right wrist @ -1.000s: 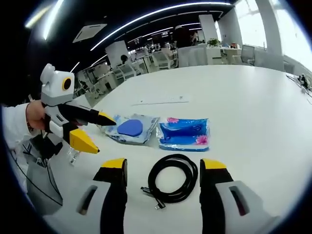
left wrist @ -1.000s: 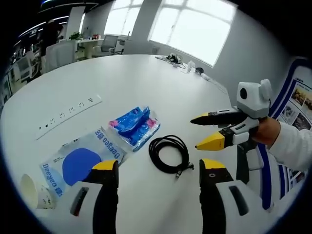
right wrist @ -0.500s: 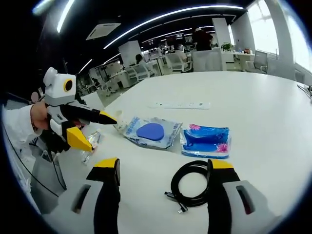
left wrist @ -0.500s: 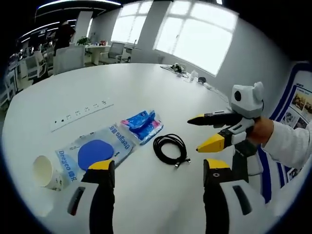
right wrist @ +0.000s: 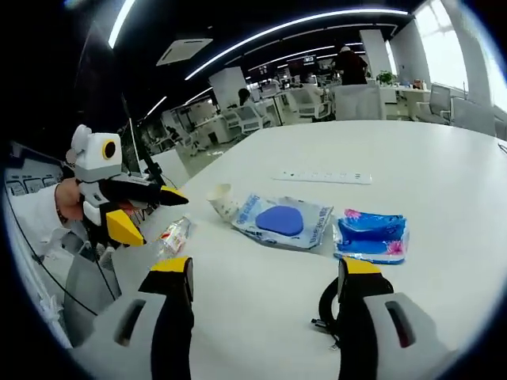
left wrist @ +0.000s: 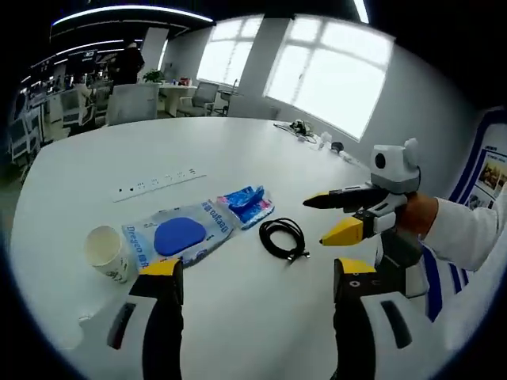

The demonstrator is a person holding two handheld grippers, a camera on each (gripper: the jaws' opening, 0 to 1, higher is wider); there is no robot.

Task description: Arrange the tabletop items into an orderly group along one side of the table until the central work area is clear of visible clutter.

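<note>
White tabletop [left wrist: 238,317] stretches across an open office with bright windows behind. On it we see a paper cup [left wrist: 106,252] at one end, then a clear bag with a blue disc [left wrist: 179,236], a blue packet [left wrist: 248,206] and a coiled black cable [left wrist: 284,237] — a loose row near the middle. A white power strip [left wrist: 157,181] lies farther back. In the right gripper view a small wrapped packet [right wrist: 173,235] sits near the table edge, close to the cup. Our left gripper [left wrist: 250,273] hovers above the table, jaws spread, holding nothing. Our right gripper [right wrist: 264,269] is likewise spread and empty — just by the cable.
</note>
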